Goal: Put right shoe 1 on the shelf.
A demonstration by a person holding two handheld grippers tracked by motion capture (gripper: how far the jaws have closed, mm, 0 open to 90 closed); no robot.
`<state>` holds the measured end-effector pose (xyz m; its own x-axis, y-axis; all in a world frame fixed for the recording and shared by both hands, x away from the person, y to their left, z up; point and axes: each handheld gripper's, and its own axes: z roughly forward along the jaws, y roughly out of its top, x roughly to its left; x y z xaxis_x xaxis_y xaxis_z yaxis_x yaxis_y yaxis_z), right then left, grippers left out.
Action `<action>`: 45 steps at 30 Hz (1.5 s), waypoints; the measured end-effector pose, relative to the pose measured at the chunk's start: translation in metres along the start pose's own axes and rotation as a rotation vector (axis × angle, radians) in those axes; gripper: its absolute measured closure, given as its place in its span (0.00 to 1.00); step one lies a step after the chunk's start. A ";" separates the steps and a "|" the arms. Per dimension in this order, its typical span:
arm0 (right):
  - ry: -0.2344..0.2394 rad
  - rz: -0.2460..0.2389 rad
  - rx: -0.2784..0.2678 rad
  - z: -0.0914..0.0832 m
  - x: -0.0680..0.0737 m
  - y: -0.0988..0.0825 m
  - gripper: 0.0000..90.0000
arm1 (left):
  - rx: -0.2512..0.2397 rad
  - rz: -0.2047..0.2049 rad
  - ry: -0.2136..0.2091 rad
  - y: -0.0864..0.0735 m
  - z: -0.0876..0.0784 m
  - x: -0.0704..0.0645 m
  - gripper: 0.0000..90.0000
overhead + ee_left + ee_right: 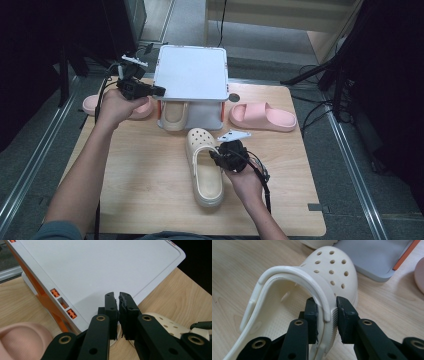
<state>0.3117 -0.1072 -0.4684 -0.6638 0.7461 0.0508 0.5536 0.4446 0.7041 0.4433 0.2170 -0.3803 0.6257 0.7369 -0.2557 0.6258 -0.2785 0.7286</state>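
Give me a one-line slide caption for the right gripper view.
Right gripper clamps the side rim and strap of a cream clog on the wooden table.

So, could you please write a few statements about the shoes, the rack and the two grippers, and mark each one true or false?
1. The right gripper has its jaws around the side wall of the cream clog. True.
2. The left gripper holds a pink slide. False: its jaws are shut on nothing, over the white rack.
3. A second cream clog sits under the rack's top shelf. True.
4. Both pink slides lie side by side. False: one pink slide is right of the rack, the other left.
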 end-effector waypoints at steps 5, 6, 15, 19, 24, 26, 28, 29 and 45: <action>-0.030 0.016 -0.005 0.000 -0.007 0.012 0.85 | -0.006 -0.002 -0.002 -0.001 0.000 0.000 0.94; -0.030 0.016 -0.005 0.000 -0.007 0.012 0.85 | -0.007 -0.003 -0.003 -0.001 0.001 0.000 0.94; -0.053 0.020 -0.049 -0.009 -0.016 0.032 0.85 | -0.008 0.002 -0.014 0.000 0.003 -0.003 0.94; -0.084 0.010 -0.070 -0.007 -0.022 0.045 0.85 | -0.008 0.001 -0.014 -0.001 0.003 -0.003 0.94; -0.131 0.040 -0.089 0.014 -0.036 0.062 0.85 | -0.009 0.001 -0.017 -0.001 0.003 -0.003 0.94; -0.137 0.052 -0.091 0.018 -0.038 0.064 0.85 | -0.009 0.002 -0.019 -0.001 0.003 -0.002 0.94; -0.153 0.067 -0.099 0.029 -0.042 0.067 0.85 | -0.009 0.004 -0.020 -0.001 0.003 -0.002 0.94; -0.156 0.072 -0.099 0.032 -0.042 0.067 0.85 | -0.010 0.003 -0.020 -0.001 0.003 -0.002 0.94; -0.137 0.106 -0.105 0.057 -0.040 0.062 0.70 | -0.017 0.008 -0.013 -0.003 0.002 -0.003 0.94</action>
<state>0.4012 -0.0811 -0.4667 -0.5262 0.8496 0.0367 0.5565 0.3115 0.7703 0.4410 0.2144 -0.3828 0.6372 0.7262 -0.2581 0.6125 -0.2739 0.7415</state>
